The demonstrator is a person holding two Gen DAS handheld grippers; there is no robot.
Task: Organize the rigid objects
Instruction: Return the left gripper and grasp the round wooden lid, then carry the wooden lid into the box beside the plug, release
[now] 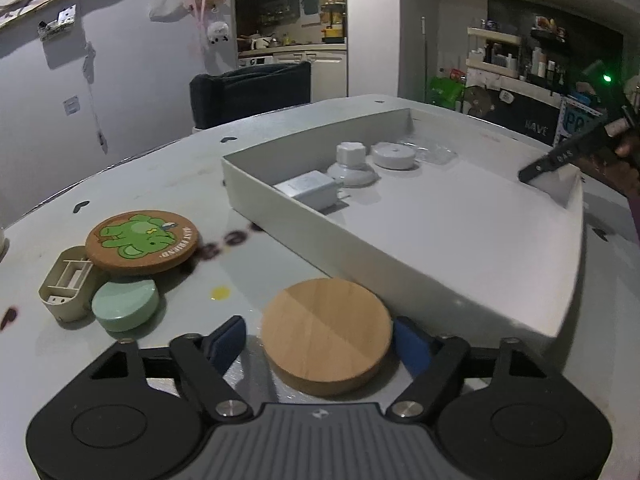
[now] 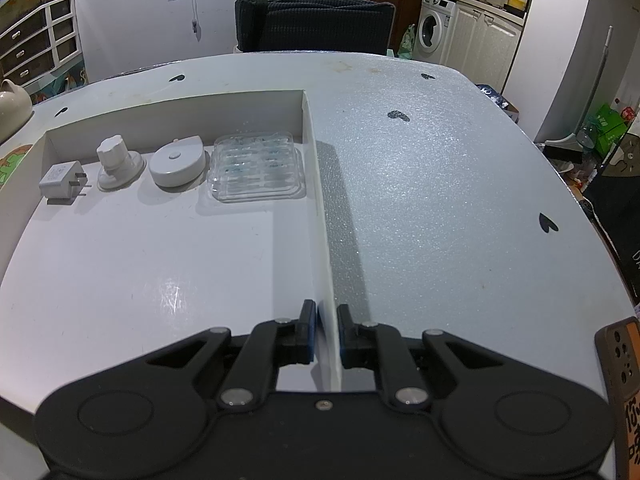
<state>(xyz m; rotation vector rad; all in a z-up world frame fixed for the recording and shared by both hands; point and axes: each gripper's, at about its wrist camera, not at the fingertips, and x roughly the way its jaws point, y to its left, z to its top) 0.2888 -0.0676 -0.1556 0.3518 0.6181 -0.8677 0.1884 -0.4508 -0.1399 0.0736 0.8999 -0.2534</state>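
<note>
A round wooden disc lies on the table between the fingers of my left gripper, which is open around it; the right pad touches its edge, the left pad stands apart. A white shallow box holds a white charger, a white knob on a base, a white round puck and a clear plastic blister. My right gripper is shut on the box's right wall. The same items show in the box in the right wrist view: charger, knob, puck, blister.
To the left on the table lie a cork coaster with a green elephant, a mint green disc and a beige plastic housing. A dark chair stands behind the table. An orange phone case is at the right edge.
</note>
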